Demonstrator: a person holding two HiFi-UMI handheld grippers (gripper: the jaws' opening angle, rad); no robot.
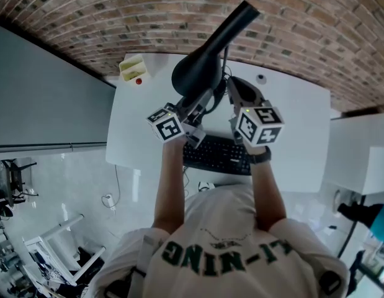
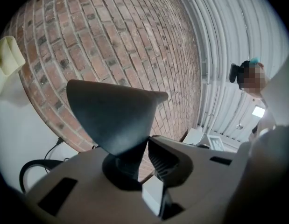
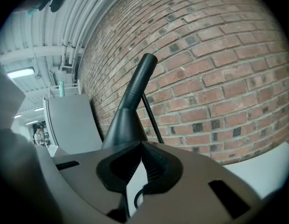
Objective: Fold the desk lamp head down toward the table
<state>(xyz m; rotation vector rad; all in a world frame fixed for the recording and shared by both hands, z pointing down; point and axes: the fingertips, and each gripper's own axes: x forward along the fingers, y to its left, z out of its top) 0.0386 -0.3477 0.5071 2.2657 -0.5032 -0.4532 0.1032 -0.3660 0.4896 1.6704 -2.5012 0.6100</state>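
A black desk lamp stands at the back of the white table (image 1: 297, 135). Its cone-shaped head (image 1: 195, 73) sits low and its arm (image 1: 236, 22) slants up to the right. My left gripper (image 1: 201, 104) is at the narrow end of the head. In the left gripper view the head (image 2: 111, 113) fills the jaws of the left gripper (image 2: 144, 148), which is shut on its neck. My right gripper (image 1: 232, 87) is just right of the head, low by the lamp's stem. In the right gripper view its tips meet, the right gripper (image 3: 140, 146) is shut, and the arm (image 3: 135, 94) rises behind.
A black keyboard (image 1: 219, 155) lies under my wrists. A yellow holder (image 1: 133, 67) sits at the table's back left corner, and a small round knob (image 1: 260, 78) at the back right. A brick wall (image 1: 316, 36) runs behind, with a grey partition (image 1: 43, 92) to the left. A black cable (image 2: 32, 164) loops on the table.
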